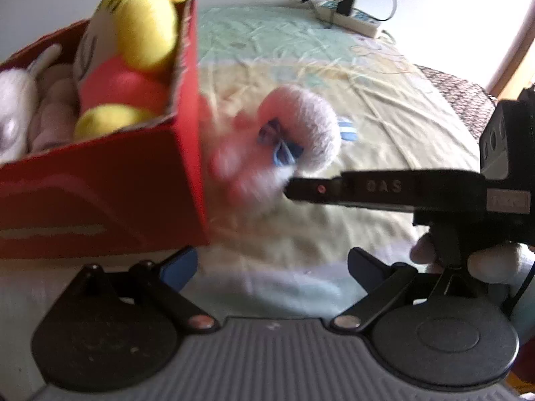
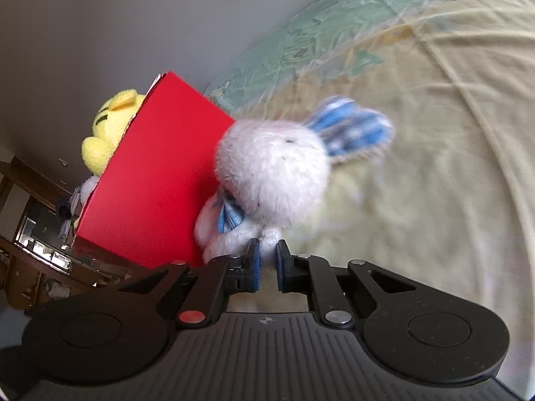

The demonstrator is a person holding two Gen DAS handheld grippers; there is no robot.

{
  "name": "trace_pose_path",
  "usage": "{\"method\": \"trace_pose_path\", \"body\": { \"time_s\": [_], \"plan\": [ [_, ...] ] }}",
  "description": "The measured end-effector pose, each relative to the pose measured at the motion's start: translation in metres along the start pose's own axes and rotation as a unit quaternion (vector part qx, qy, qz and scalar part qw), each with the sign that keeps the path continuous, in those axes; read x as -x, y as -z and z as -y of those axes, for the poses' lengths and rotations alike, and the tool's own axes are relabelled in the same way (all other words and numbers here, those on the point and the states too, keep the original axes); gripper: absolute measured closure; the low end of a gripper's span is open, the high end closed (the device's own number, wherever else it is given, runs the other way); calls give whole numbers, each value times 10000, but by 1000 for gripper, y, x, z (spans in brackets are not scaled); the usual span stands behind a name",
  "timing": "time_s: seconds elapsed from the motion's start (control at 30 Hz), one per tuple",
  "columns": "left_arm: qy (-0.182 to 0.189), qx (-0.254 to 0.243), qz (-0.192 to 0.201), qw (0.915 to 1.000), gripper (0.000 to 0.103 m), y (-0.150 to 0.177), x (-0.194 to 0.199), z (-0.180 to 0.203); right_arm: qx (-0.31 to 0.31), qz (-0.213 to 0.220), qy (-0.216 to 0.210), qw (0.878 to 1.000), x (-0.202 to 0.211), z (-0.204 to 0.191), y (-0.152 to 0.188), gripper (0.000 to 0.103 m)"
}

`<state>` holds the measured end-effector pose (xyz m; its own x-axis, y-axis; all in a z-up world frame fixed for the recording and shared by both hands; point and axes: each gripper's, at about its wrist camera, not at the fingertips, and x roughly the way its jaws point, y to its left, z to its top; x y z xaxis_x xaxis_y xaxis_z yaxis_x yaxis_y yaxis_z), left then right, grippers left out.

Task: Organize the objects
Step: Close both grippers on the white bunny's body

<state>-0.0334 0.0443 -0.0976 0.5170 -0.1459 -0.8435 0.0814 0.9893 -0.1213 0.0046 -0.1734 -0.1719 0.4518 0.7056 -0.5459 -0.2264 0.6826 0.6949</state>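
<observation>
A white plush bunny with blue checked ears and a blue bow lies against the end of the red cardboard box on the bed. My right gripper is shut on a small white limb at the bunny's underside. In the left wrist view the bunny is blurred beside the box's corner, and the right gripper comes in from the right. My left gripper hangs open just in front of the box, holding nothing. The box holds a yellow and red plush and a white plush.
The patterned yellow-green bedsheet stretches away to the right of the box. A power strip with cables lies at the far edge. A hand grips the right tool. Dark wooden furniture stands beyond the bed.
</observation>
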Motion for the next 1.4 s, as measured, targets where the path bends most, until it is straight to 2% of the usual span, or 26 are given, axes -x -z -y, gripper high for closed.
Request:
{"method": "trace_pose_path", "body": {
  "time_s": [0.23,0.43,0.53,0.57,0.67,0.77,0.87,1.1,1.27,1.4],
  "plan": [
    [487,-356,173,9980,6,-9,2,29,-26,-32,87,10000,54,24,13,93],
    [748,-279,4,9968,9,-19,-16,45,-158,21,239,9996,73,42,14,92],
    [873,-254,-38,9959,11,-24,-24,52,-355,68,241,9991,84,53,16,87],
    [878,-255,-68,9958,14,-26,-28,55,-452,120,226,9986,88,56,16,85],
    [979,-249,-192,9947,18,-27,-38,61,-781,316,28,9964,96,67,12,81],
    [950,-264,-276,9947,20,-25,-43,65,-966,391,-221,9943,94,72,7,78],
    [894,-224,-363,9951,22,-25,-48,63,-1005,243,-514,9933,80,71,4,74],
    [797,-180,-388,9959,25,-28,-51,59,-954,-11,-713,9929,52,68,-1,62],
    [704,-148,-423,9965,25,-28,-55,55,-966,-117,-892,9912,43,66,-2,61],
    [725,-103,-457,9963,26,-29,-56,52,-1117,-227,-1063,9878,45,68,0,64]
  ]
}}
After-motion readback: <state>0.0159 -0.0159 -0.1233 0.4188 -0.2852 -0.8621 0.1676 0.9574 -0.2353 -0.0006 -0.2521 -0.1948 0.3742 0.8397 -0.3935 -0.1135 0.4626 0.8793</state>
